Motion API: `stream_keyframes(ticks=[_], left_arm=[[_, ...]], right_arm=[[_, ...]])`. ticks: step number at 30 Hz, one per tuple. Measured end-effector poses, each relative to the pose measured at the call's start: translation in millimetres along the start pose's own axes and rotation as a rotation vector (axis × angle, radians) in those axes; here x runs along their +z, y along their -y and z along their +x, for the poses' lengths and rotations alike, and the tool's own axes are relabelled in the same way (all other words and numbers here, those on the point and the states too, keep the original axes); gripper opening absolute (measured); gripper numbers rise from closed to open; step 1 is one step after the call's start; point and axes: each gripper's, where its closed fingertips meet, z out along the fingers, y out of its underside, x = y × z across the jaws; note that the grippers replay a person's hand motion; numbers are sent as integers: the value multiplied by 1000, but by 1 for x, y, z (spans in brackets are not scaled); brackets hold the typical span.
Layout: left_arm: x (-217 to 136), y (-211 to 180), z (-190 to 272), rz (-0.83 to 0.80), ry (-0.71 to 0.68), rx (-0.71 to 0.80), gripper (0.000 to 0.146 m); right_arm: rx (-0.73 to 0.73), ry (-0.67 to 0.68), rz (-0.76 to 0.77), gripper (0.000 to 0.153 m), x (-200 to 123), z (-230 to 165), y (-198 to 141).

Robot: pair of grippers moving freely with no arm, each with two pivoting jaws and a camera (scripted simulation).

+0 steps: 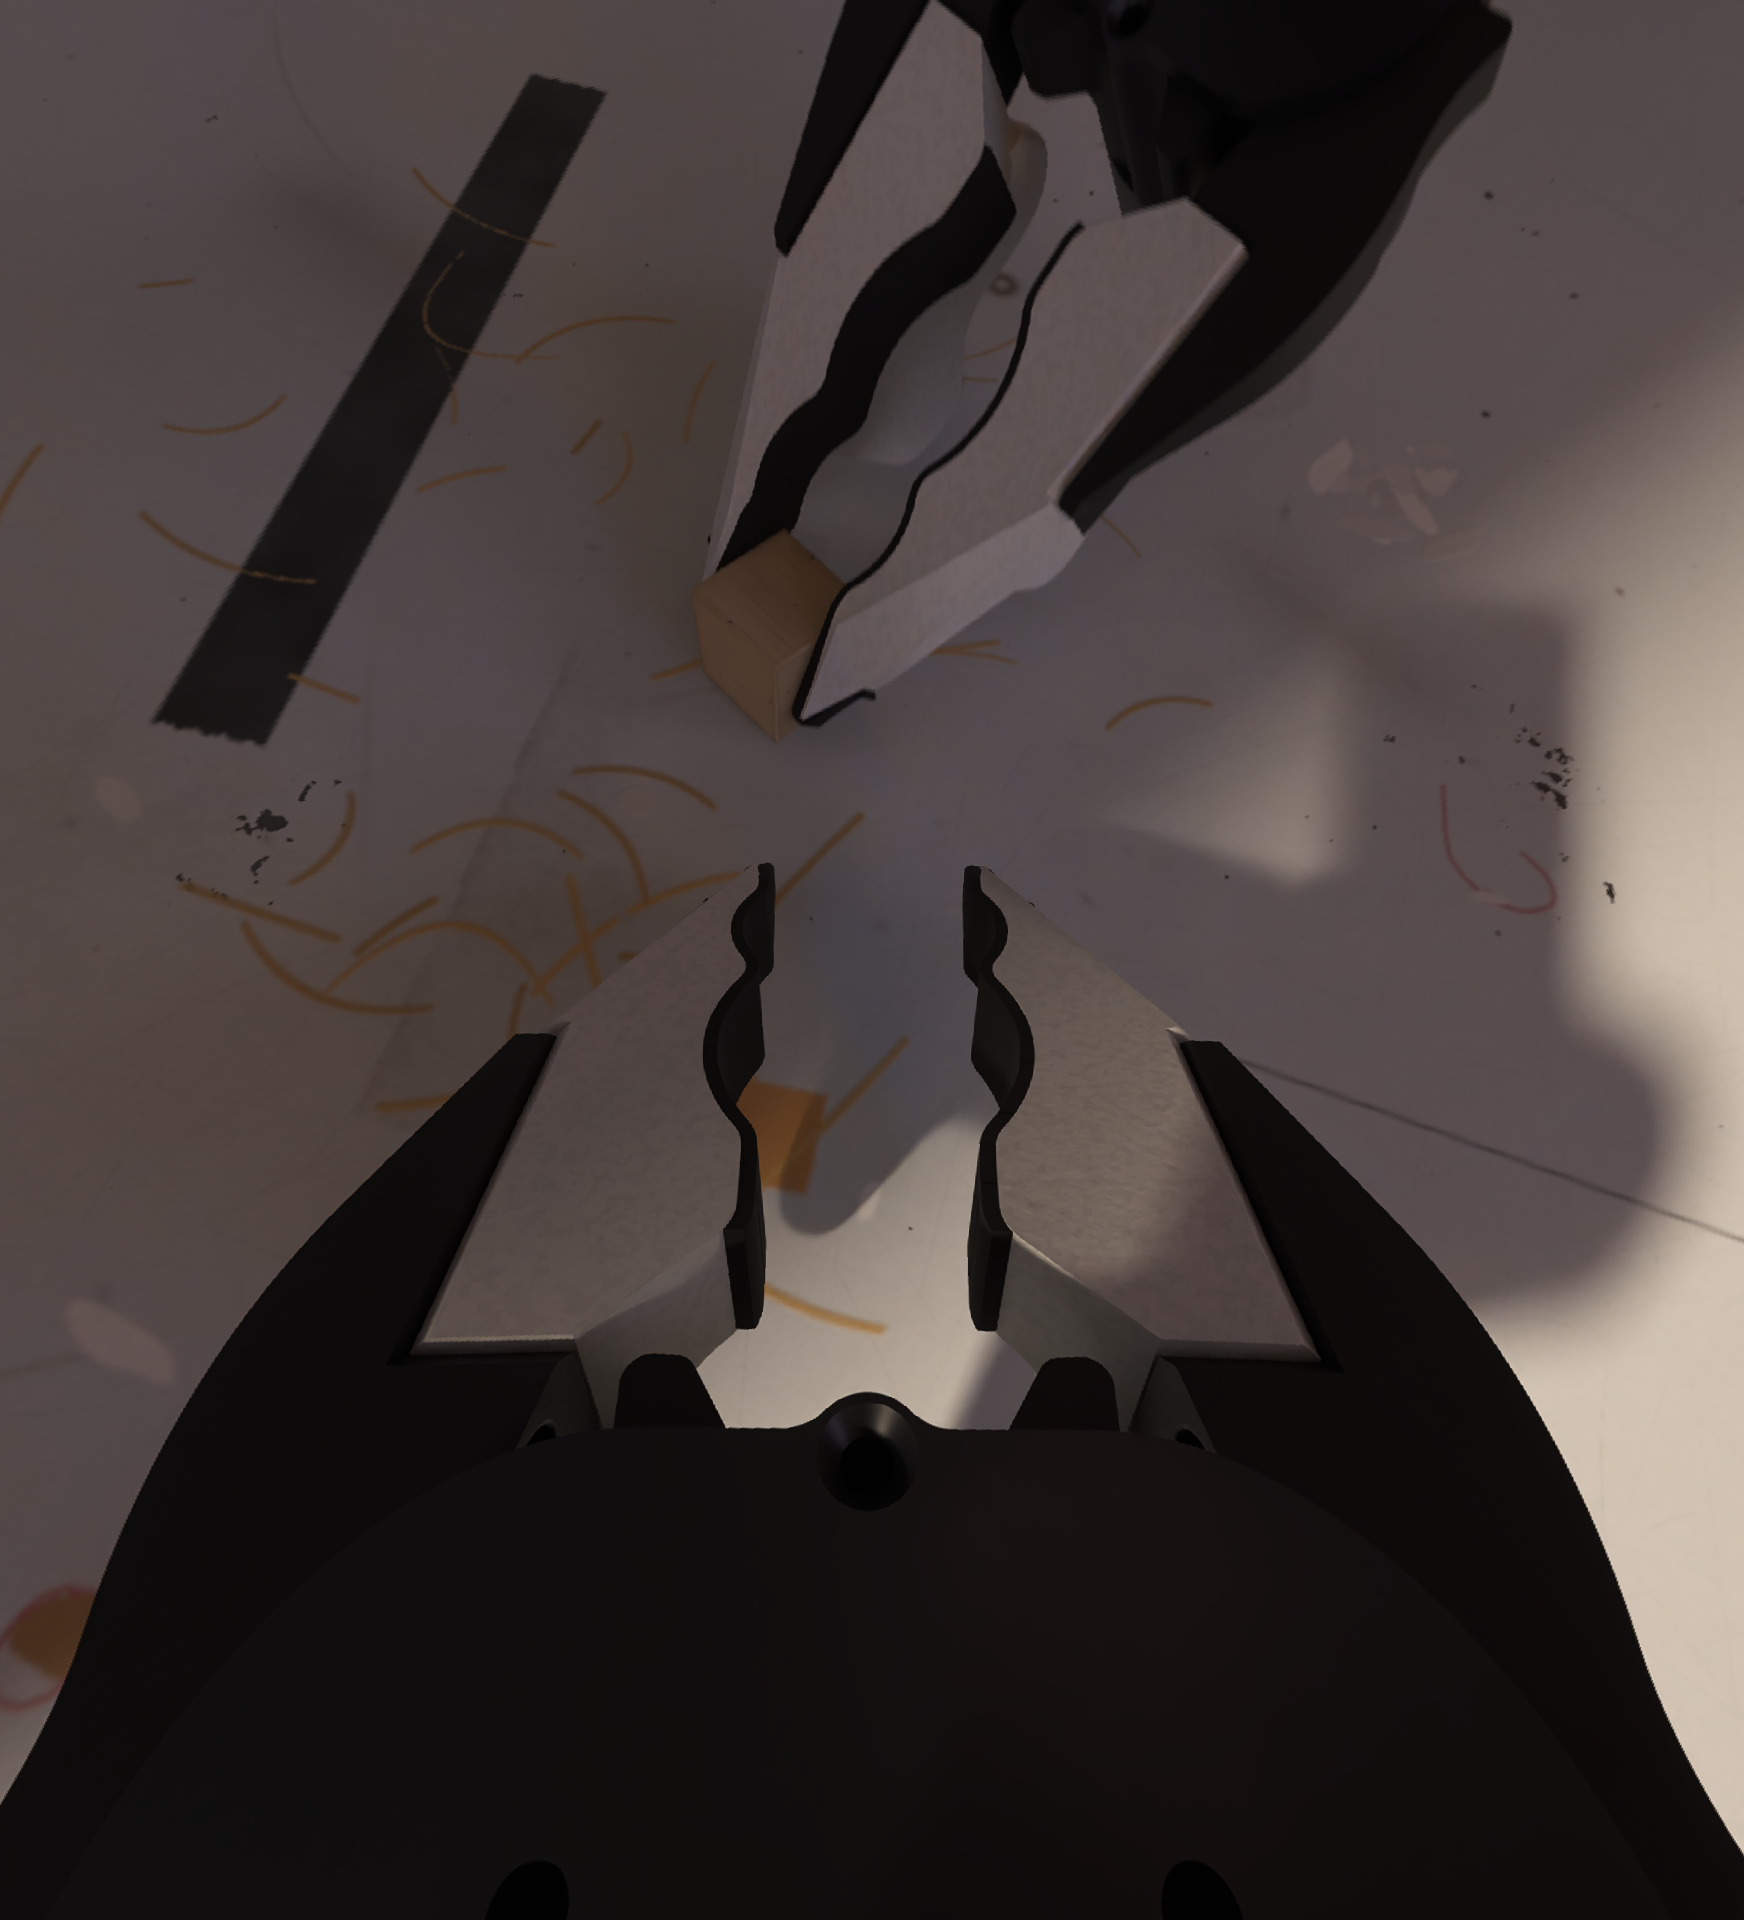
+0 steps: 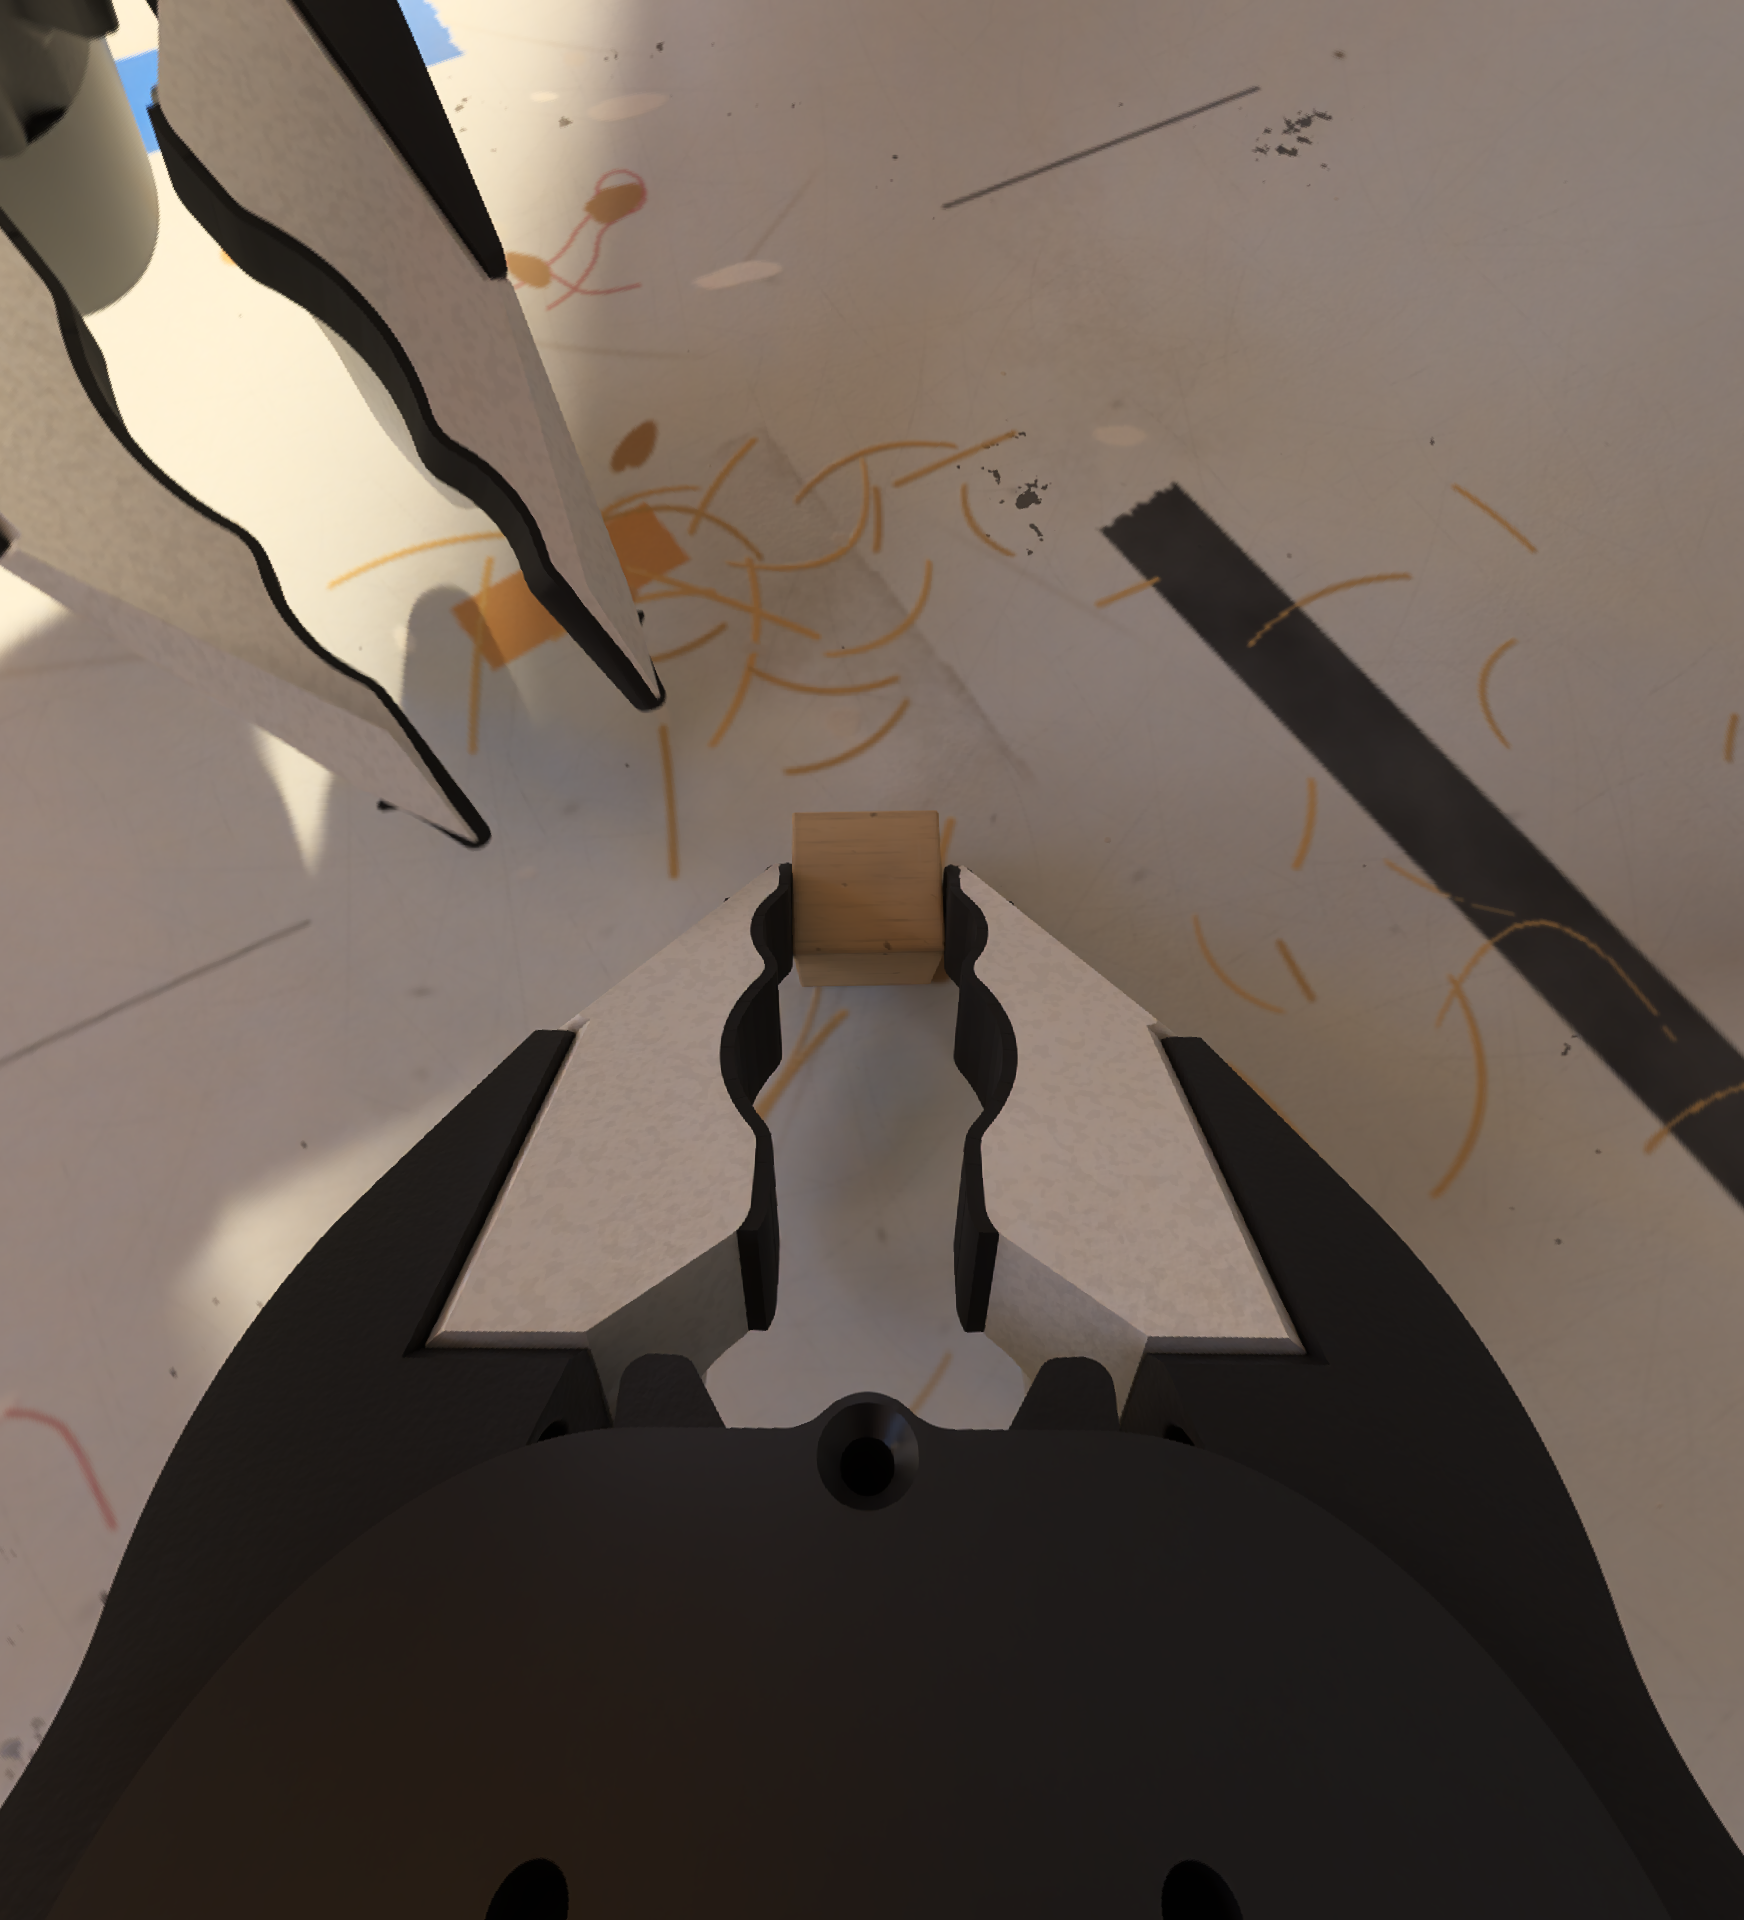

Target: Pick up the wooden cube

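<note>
Right gripper (image 2: 866,883), black with white fingers, pinches the small pale wooden cube (image 2: 866,896) at its fingertips on the scuffed white table (image 2: 1263,312), no edge visible — grasp step, lift next; left gripper (image 1: 868,883) half-open, empty.

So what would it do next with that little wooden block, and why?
Probably lift straight up, gently. The right gripper already has its fingertips on both sides of the wooden cube, with no gap showing, so the grasp looks made. The left gripper is open, empty and off to one side, out of the way.
</note>
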Motion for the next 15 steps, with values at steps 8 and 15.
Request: stream_keyframes(ticks=[8, 15], left_arm=[[7, -5, -3, -56, 8, -5, 29], [5, -9, -12, -89, 31, 49, 13]], right_arm=[[64, 14, -4, 28, 4, -18, 3], [56, 50, 17, 28, -6, -4, 12]])
